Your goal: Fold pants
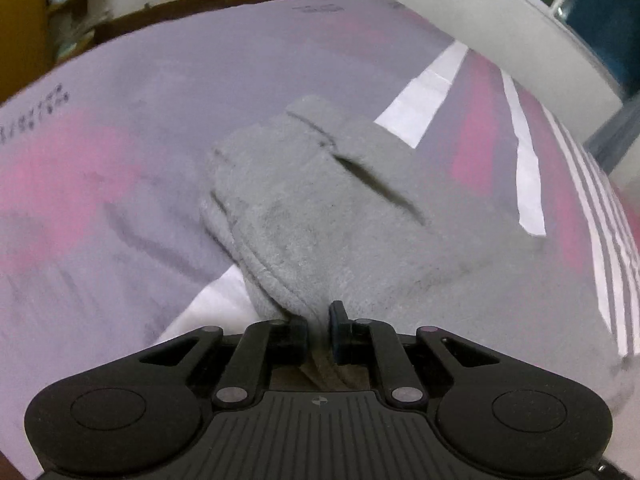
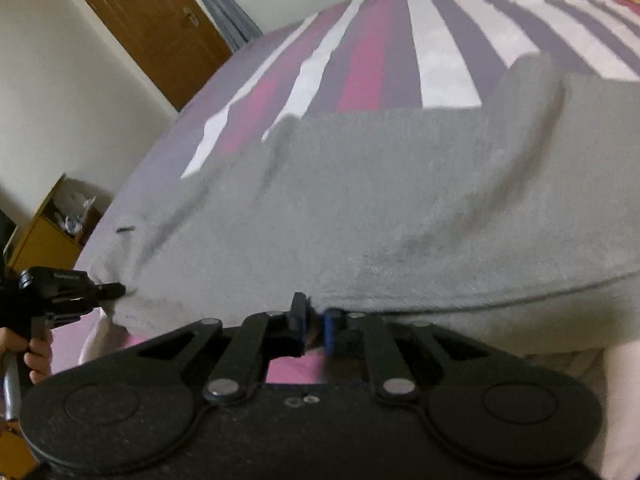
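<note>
Grey fleece pants point(image 1: 320, 216) lie on a striped bed sheet point(image 1: 120, 128). In the left wrist view a leg end with its cuff points away from me. My left gripper point(image 1: 319, 320) is shut on the near edge of the pants. In the right wrist view the pants point(image 2: 380, 208) spread wide across the bed. My right gripper point(image 2: 315, 318) is shut on their near hem. The left gripper point(image 2: 114, 290) also shows at the far left of the right wrist view, pinching the pants' left corner.
The bed sheet point(image 2: 440, 60) has purple, pink and white stripes. A brown door point(image 2: 152, 24) and a yellow cabinet point(image 2: 48, 232) stand beyond the bed's left side. A white wall and a window frame point(image 1: 580, 4) lie past the bed.
</note>
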`<state>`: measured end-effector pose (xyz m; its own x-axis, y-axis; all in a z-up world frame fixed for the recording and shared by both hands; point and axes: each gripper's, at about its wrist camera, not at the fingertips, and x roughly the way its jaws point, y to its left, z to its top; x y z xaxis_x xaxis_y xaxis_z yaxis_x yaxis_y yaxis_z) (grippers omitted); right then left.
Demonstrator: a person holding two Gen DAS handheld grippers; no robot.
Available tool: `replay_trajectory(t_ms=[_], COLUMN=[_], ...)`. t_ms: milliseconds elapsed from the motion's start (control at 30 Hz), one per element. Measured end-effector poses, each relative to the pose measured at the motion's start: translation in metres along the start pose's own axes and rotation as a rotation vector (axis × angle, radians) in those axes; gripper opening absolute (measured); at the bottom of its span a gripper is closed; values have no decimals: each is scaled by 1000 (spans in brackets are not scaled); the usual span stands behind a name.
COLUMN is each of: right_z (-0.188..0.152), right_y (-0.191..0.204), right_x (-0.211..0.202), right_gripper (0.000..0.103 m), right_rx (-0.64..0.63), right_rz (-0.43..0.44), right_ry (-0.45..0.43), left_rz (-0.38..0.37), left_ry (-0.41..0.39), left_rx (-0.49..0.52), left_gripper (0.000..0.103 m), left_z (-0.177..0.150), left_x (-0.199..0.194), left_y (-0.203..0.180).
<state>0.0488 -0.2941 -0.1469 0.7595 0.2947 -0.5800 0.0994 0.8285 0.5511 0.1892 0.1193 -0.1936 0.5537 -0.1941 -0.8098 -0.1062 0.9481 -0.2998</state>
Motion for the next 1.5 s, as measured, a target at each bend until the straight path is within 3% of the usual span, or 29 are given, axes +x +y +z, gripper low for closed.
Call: replay_trajectory(t_ms=[33, 233, 433, 500, 667, 767, 933, 1033, 1167, 1233, 1300, 1400, 1500], right_z=[-1, 5, 6, 6, 7, 12, 12, 11, 2, 5, 9, 7, 4], right_y=[-1, -2, -1, 2, 14, 26, 12, 8, 11, 7, 3, -9, -26], right_x=[-1, -9, -10, -9, -10, -22, -26, -16, -10, -20, -32, -52, -70], right_gripper=[20, 21, 22, 20, 13, 11, 6, 6, 11, 25, 26, 28, 28], right_rx=[3, 34, 53, 38, -1, -54, -95, -99, -108, -66, -45, -25, -10], right_rz=[6, 11, 7, -2, -19, 0, -99, -94, -87, -57, -50, -50, -86], right_ry=[-4, -11, -16, -14, -20, -66, -91, -34, 5, -7, -16, -32, -53], left_rz=[-4, -55, -38, -38, -7, -24, -18, 10, 47, 39, 41, -7, -60], left_ry=[-3, -14, -26, -44, -89, -128, -61, -65, -51, -61, -96, -121, -93], left_rx=[-21, -81, -124, -154, -119, -119, -110, -113, -67, -36, 40, 86, 136], left_gripper=[10, 12, 13, 13, 12, 12, 12, 12, 12, 12, 12, 12, 12], left_z=[1, 15, 18, 19, 17, 20, 2, -3, 0, 0, -5, -12, -19], left_x=[-1, -12, -13, -10, -15, -25, -13, -4, -2, -18, -36, -52, -48], left_y=[1, 11, 27, 30, 24, 23, 25, 23, 14, 4, -12, -31, -60])
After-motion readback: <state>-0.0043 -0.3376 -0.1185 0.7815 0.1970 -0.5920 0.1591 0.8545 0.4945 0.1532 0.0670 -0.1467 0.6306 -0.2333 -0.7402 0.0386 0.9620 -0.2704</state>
